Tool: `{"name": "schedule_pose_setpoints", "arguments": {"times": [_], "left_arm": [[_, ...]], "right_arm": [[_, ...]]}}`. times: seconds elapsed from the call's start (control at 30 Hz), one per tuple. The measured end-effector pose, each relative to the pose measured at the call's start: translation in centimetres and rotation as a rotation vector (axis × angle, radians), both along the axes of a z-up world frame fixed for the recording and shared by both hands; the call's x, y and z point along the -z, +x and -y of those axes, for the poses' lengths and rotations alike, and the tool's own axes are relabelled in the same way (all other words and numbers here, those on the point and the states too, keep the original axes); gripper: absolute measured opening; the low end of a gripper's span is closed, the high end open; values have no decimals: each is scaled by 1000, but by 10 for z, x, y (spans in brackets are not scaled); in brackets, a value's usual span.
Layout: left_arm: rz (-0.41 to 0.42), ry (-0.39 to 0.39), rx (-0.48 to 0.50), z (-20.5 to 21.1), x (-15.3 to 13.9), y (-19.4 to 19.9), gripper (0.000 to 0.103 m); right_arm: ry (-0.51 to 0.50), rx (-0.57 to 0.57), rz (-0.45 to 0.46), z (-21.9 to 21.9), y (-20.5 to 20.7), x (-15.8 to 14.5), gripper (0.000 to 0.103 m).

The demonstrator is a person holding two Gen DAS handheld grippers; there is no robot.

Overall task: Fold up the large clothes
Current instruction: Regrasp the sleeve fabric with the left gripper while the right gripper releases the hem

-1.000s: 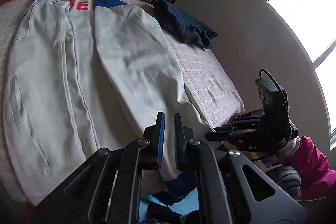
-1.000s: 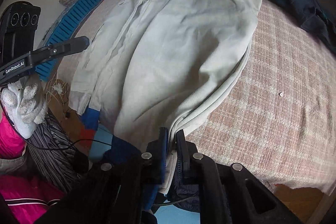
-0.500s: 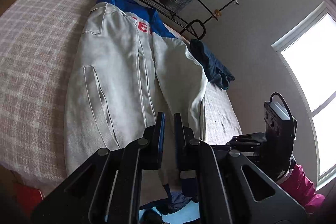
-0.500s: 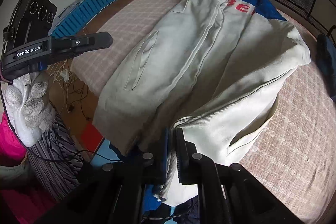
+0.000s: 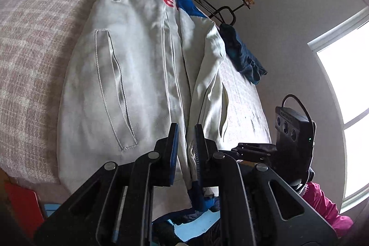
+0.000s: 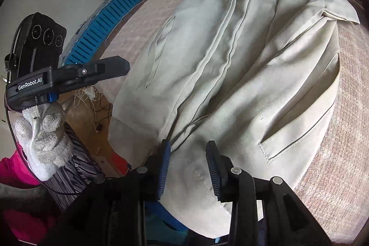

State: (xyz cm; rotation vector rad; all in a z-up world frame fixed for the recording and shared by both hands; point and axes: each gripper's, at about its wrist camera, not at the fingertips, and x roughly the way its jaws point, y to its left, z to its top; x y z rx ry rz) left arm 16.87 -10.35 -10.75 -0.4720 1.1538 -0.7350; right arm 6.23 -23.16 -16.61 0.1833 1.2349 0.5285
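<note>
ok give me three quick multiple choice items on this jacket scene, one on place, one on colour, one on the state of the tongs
1. Where does the dark blue garment lie?
A on the bed beside the jacket
B on the floor
C on the rack

2. What colour is the jacket collar?
A red
B blue
C green

3. How do the right tongs stand?
A clamped on a sleeve
B out of view
C jaws apart over the cloth

Answers: 1 A, it rests on the checked cover past the jacket's edge; 2 B, a blue band tops the pale body; 3 C, cloth shows between the parted pads, which have just been opening.

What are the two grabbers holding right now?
Nothing. Both the left gripper and right gripper have just been opening, letting go of the grey jacket.
</note>
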Motion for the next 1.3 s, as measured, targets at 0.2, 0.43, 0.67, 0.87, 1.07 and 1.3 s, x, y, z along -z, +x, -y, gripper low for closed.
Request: {"name": "schedule_pose_setpoints", "arguments": {"times": [0.2, 0.43, 0.67, 0.87, 1.07, 1.3], "left_arm": [[28, 59, 113, 55, 11, -7, 47], [56, 153, 196, 100, 26, -7, 48], [31, 169, 233, 109, 45, -7, 48], [81, 196, 283, 118, 47, -16, 37], [66, 177, 289, 123, 51, -14, 21], [49, 148, 300, 124, 52, -13, 16]], "right_arm": [[30, 145, 63, 62, 5, -23, 56], [57, 360, 136, 135, 39, -33, 73], [129, 566, 155, 199, 101, -20, 83], [279, 731, 113, 233, 157, 16, 84], [458, 870, 101, 252, 201, 44, 84], [469, 842, 96, 245, 238, 43, 31]]}}
